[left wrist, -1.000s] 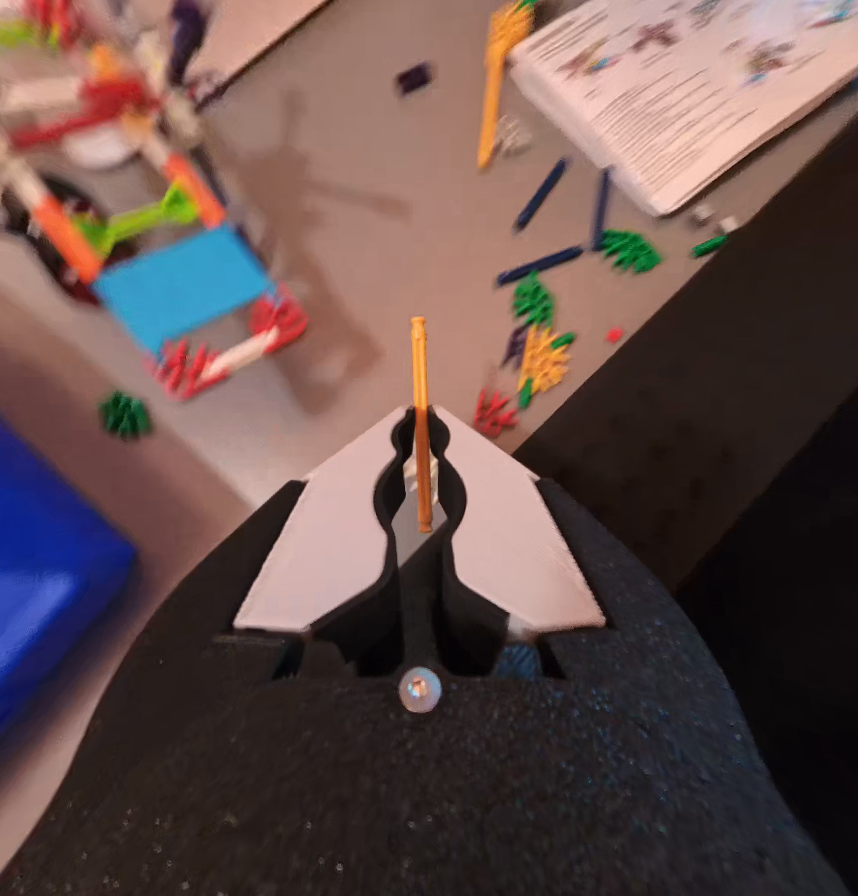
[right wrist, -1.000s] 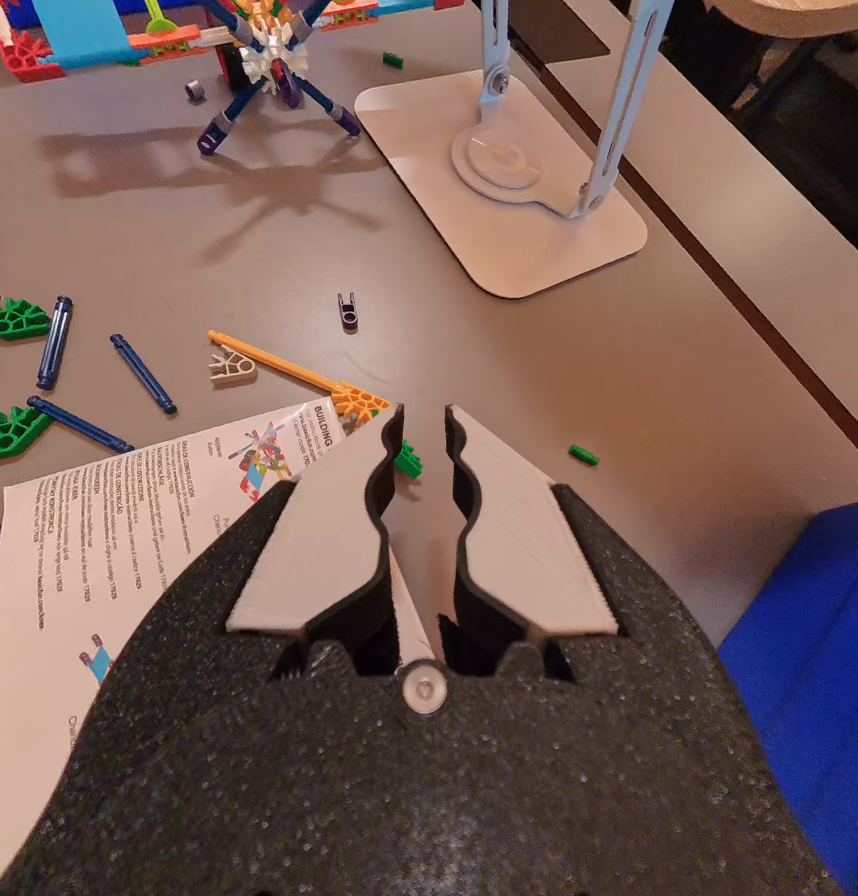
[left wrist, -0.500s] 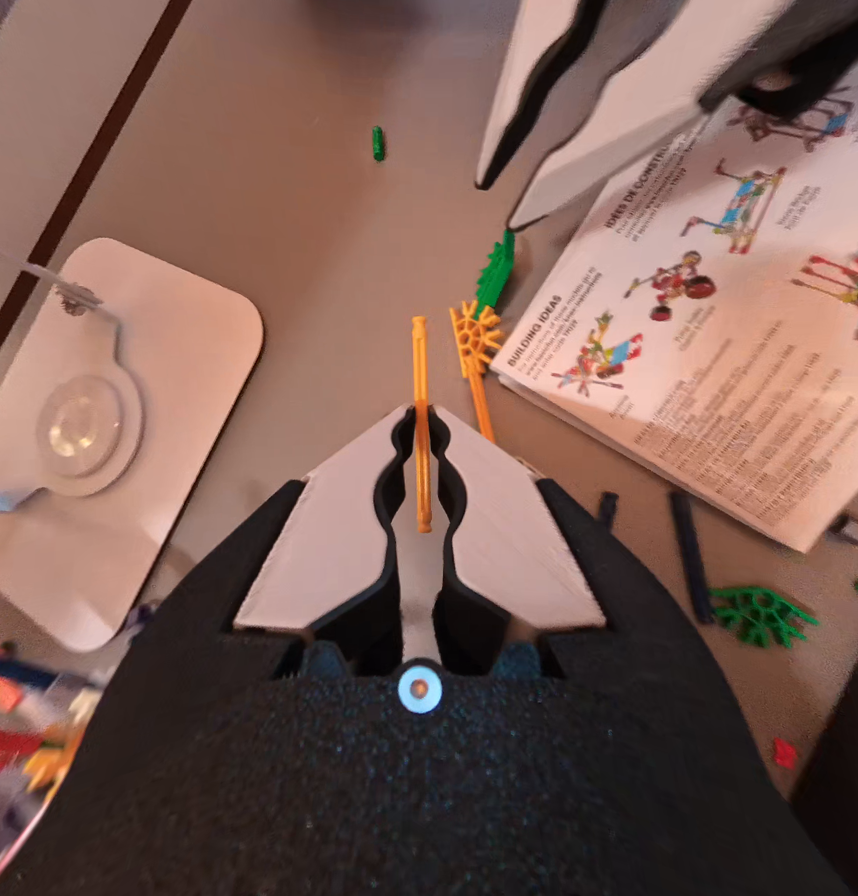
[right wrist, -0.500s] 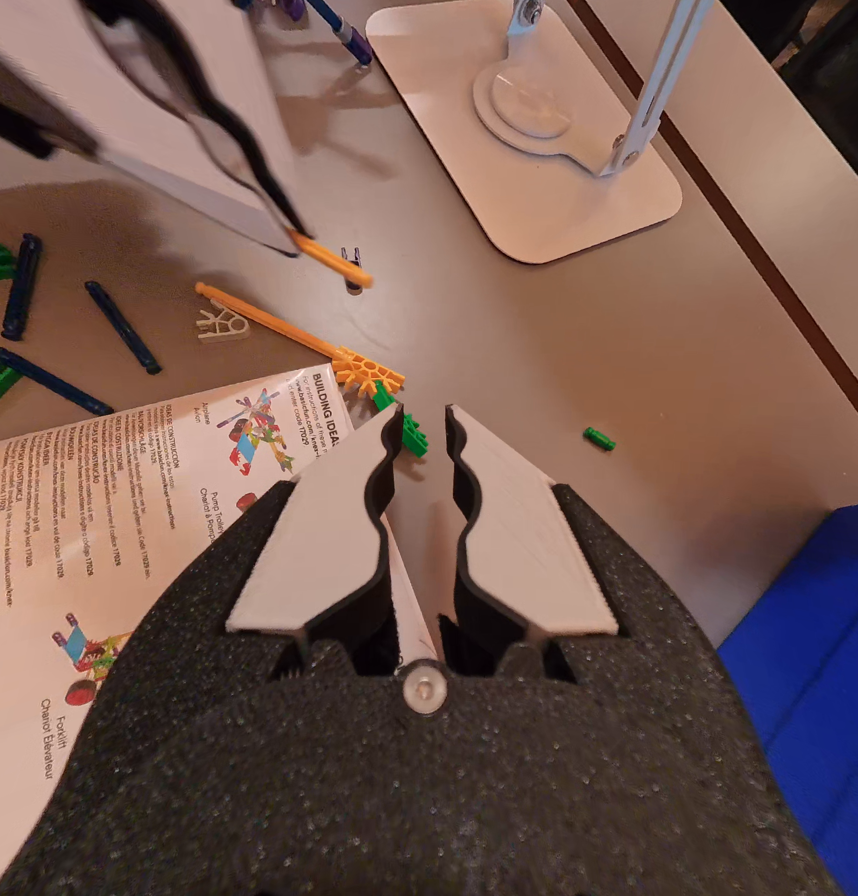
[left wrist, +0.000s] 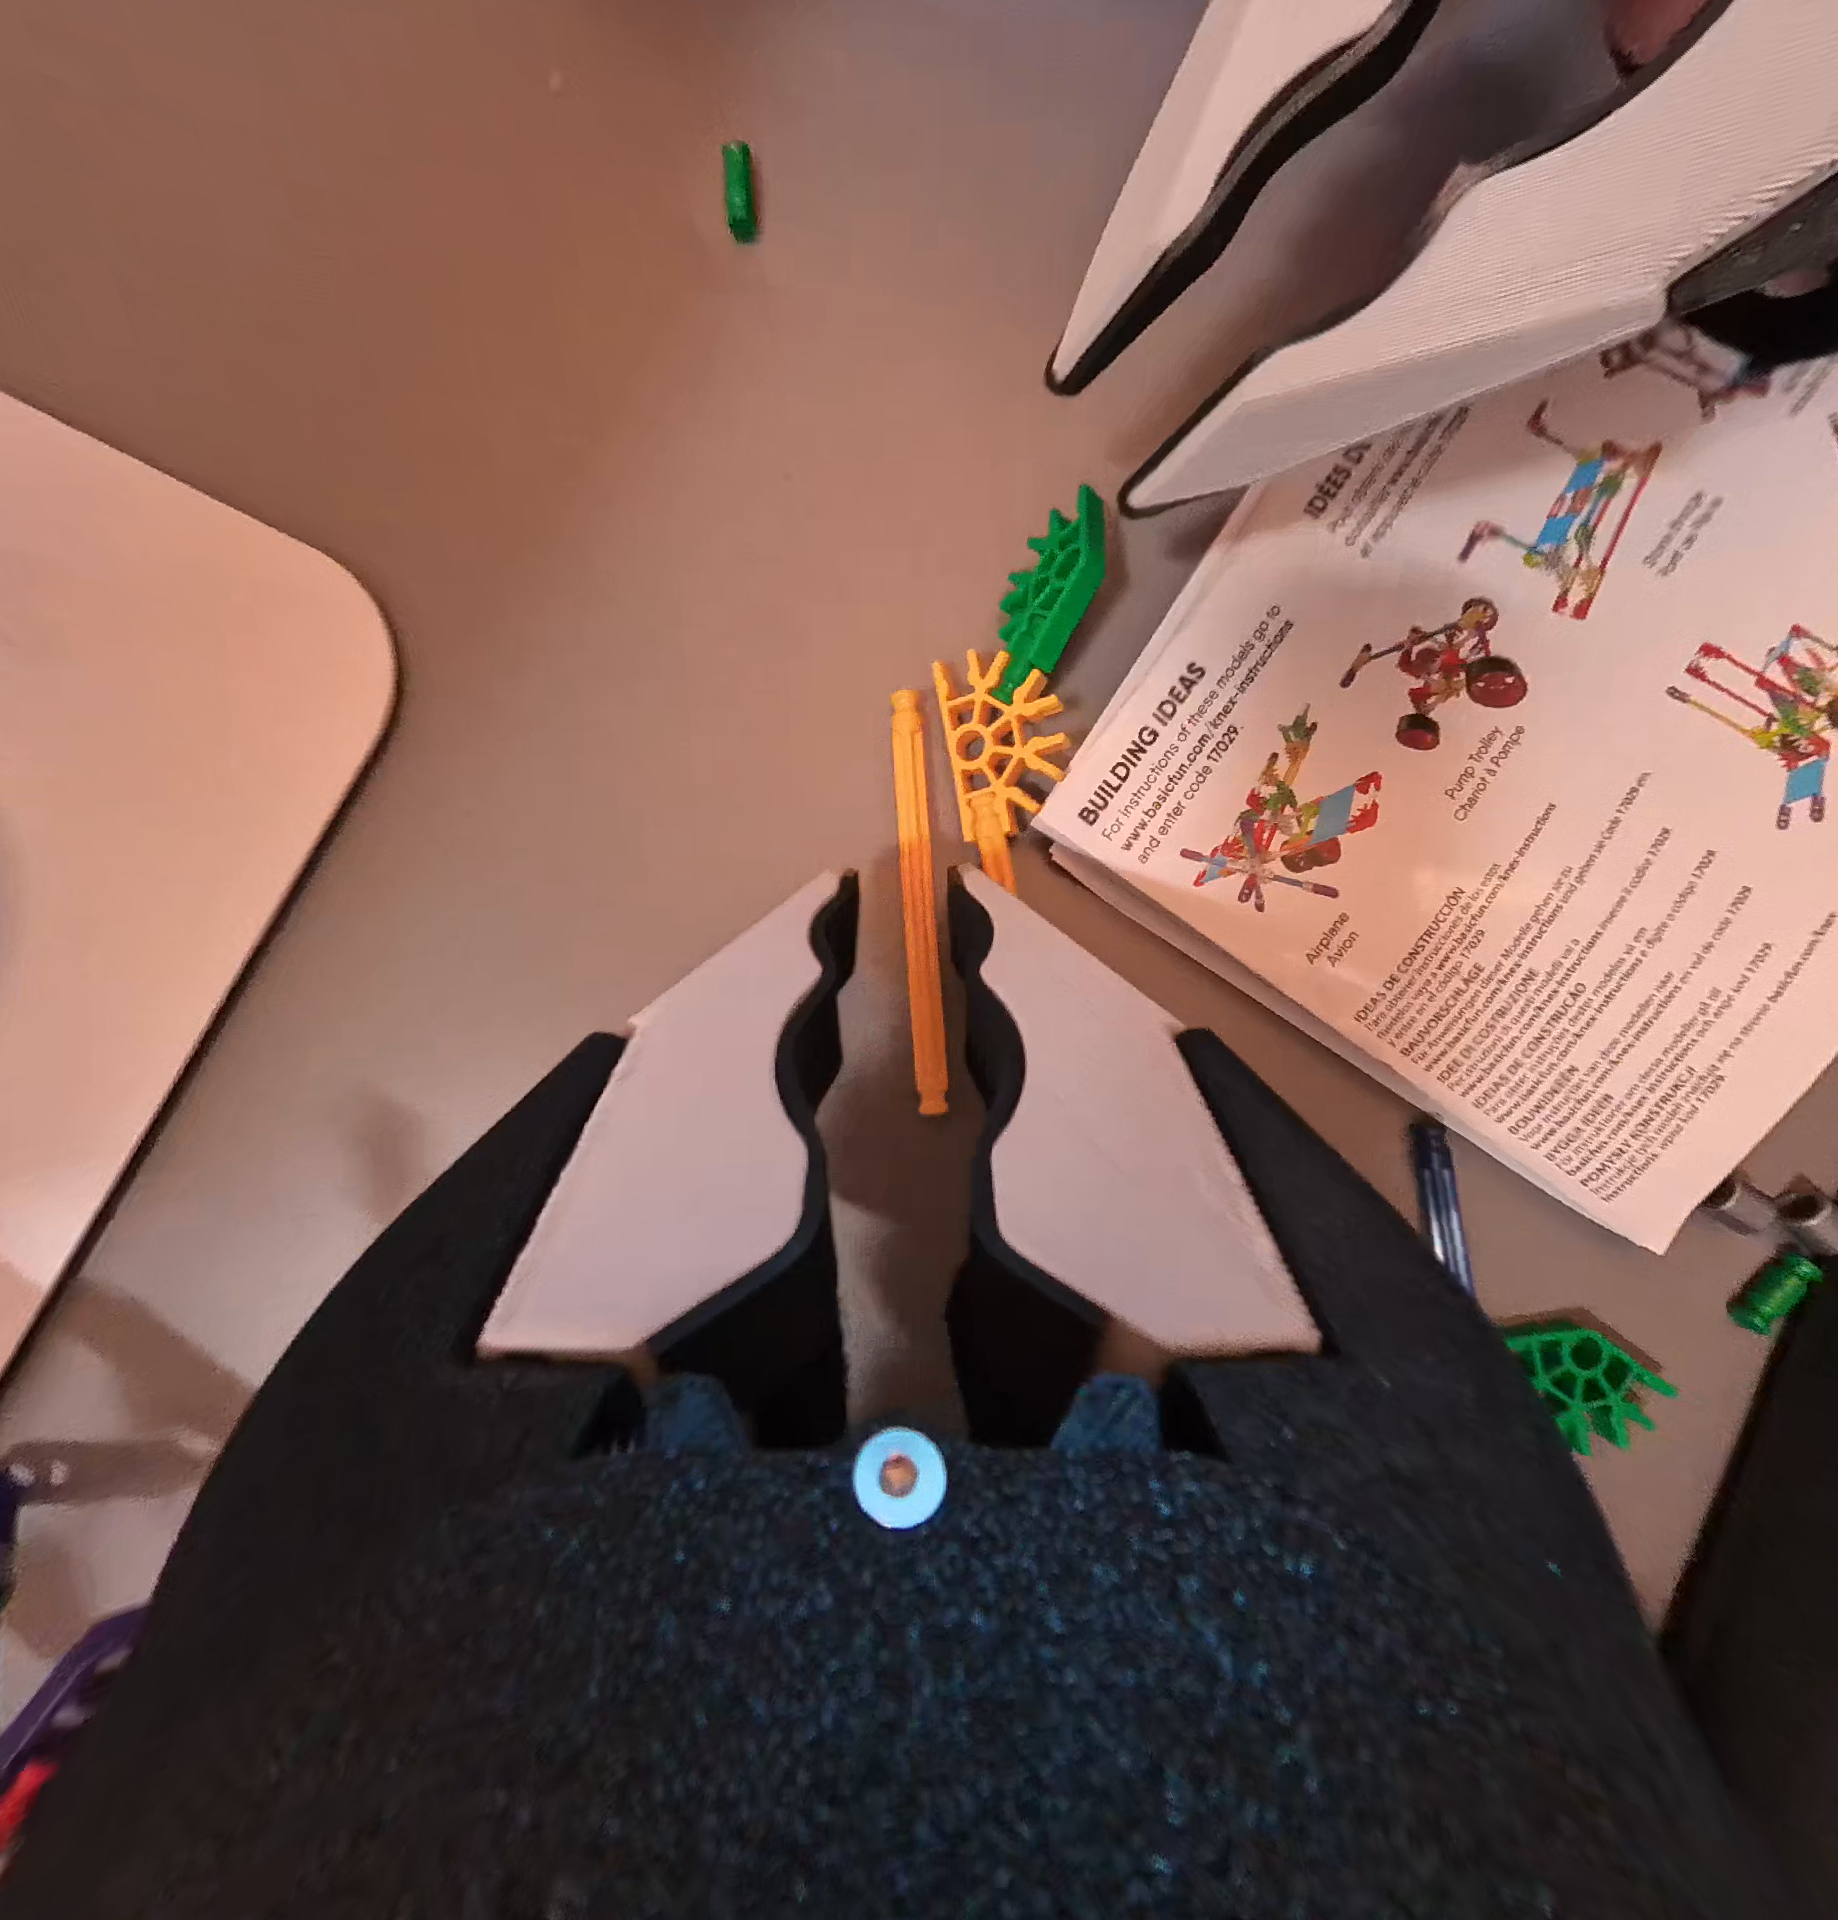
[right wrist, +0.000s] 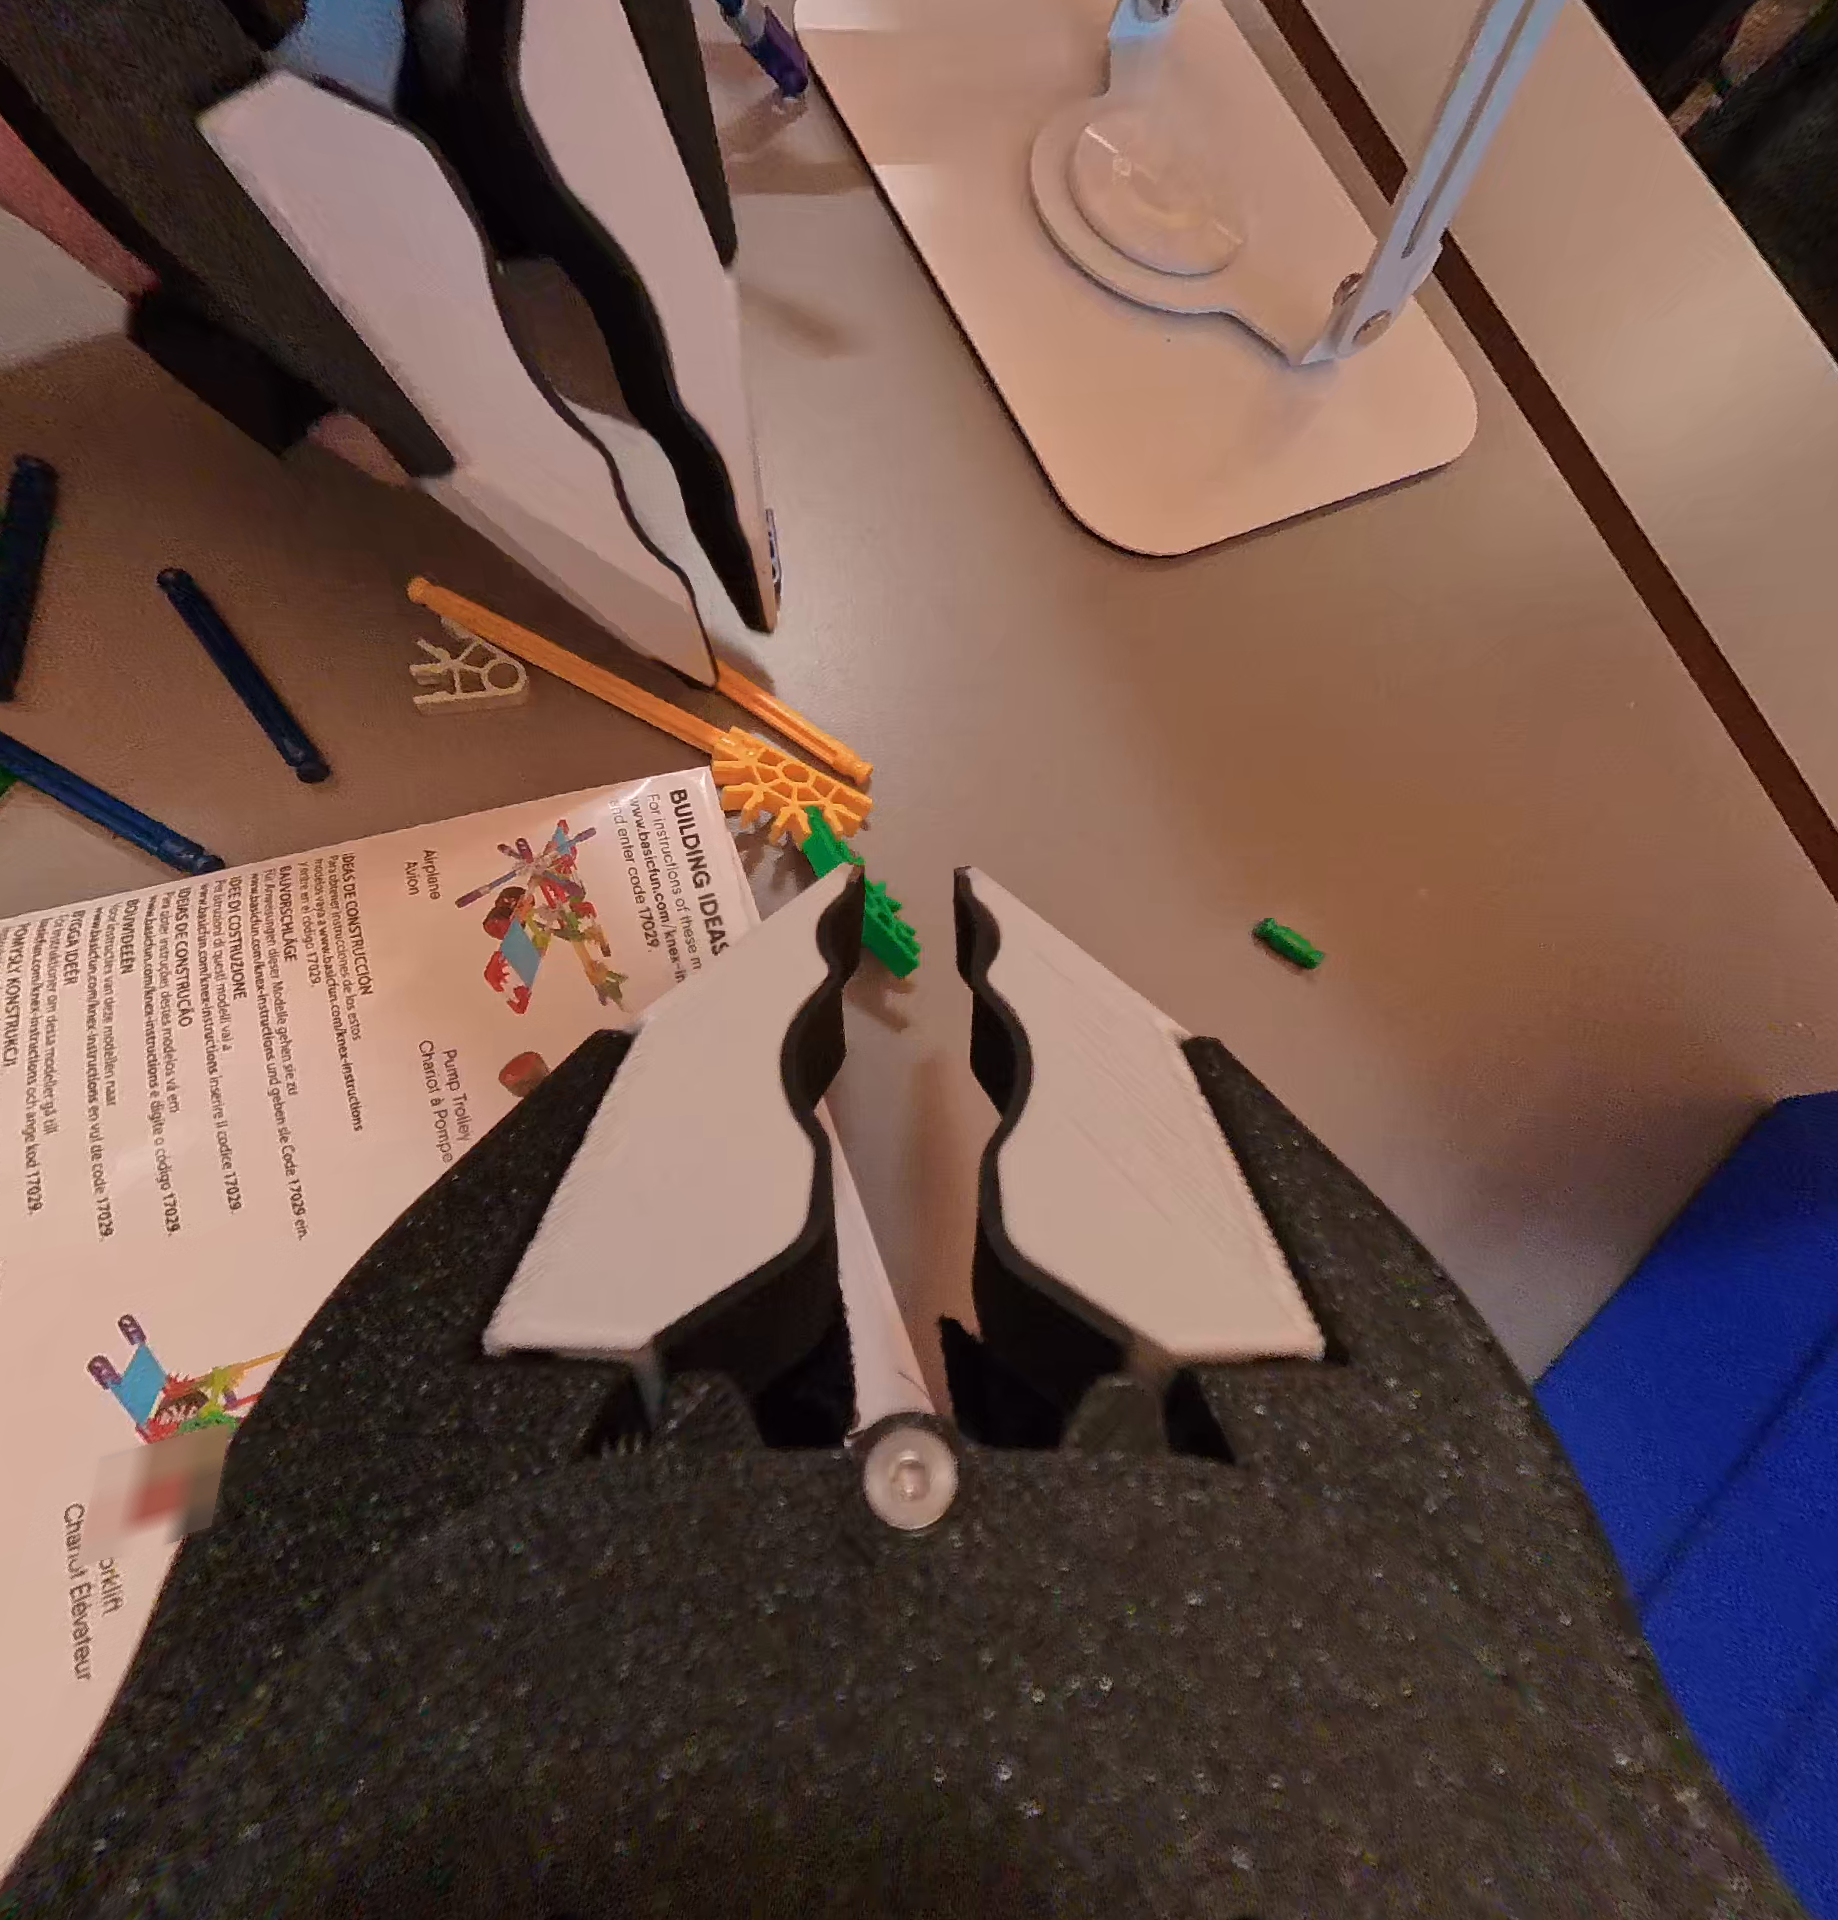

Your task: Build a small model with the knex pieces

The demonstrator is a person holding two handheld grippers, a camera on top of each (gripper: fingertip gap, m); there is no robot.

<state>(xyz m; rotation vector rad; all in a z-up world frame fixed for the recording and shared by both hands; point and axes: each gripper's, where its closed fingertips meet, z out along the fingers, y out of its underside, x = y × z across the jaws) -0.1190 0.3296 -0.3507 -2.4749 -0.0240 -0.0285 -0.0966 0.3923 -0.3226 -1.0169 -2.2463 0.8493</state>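
My left gripper point(left wrist: 902, 878) is open, low over the brown table. An orange rod point(left wrist: 917, 904) lies loose between its jaws, beside an orange snowflake connector point(left wrist: 993, 743) fixed on a second orange rod. A green connector point(left wrist: 1055, 597) touches that snowflake. In the right wrist view the left gripper point(right wrist: 736, 649) stands over the loose rod point(right wrist: 801, 732), next to the snowflake point(right wrist: 790, 790). My right gripper point(right wrist: 907, 878) is open and empty. Its left fingertip is beside the green connector point(right wrist: 884, 920). It also shows in the left wrist view point(left wrist: 1097, 442).
An instruction booklet point(right wrist: 271, 1039) lies left of my right gripper. A white stand base point(right wrist: 1206, 364) is at the far right, with a small green piece point(right wrist: 1289, 943) on the table. Blue rods point(right wrist: 240, 675) and a grey connector point(right wrist: 468, 675) lie far left. A blue object point(right wrist: 1725, 1403) is near right. The left gripper's tips are roughly 8 cm from the right gripper's.
My left gripper swung from the toy model side to the snowflake connector, came down and opened, letting go of the orange rod. My right gripper edged forward slightly.
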